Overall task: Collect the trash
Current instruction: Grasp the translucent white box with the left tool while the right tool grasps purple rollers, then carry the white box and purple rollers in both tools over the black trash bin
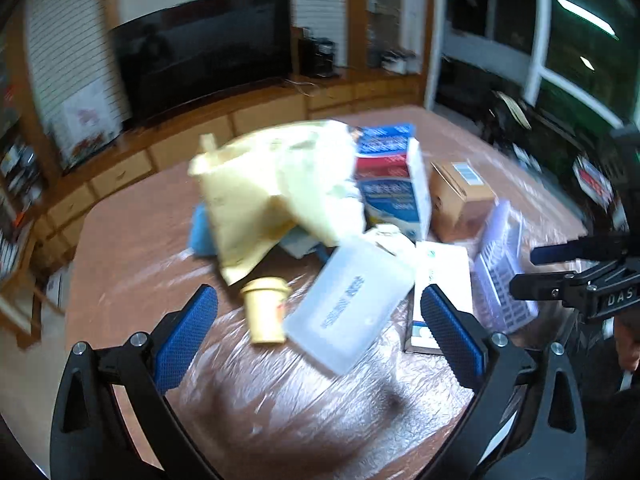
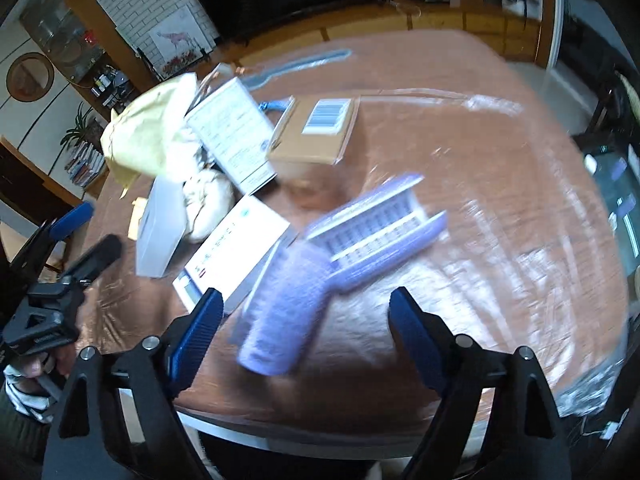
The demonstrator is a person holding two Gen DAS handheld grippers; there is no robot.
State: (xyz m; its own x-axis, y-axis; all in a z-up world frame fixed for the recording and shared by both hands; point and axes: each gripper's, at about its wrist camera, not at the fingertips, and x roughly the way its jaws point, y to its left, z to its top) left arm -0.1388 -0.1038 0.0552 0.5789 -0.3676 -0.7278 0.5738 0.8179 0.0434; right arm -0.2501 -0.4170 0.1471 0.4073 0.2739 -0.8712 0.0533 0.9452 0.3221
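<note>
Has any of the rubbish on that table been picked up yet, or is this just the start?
It looks like the start. Nothing appears collected: the yellow bag, paper cup, brown box and purple tray all lie on the table. The left claw and right claw are both open and empty, hovering near the pile. Everything remains to be gathered.

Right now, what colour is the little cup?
Pale yellow. The cup shows best in the left wrist view, just ahead of the left gripper.

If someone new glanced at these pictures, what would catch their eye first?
Probably the trash heaped mid-table: a big yellow bag slumped over the blue-and-red carton, with a cardboard box beside them. Nearer, a lilac plastic tray lies ahead of the open right gripper.
</note>
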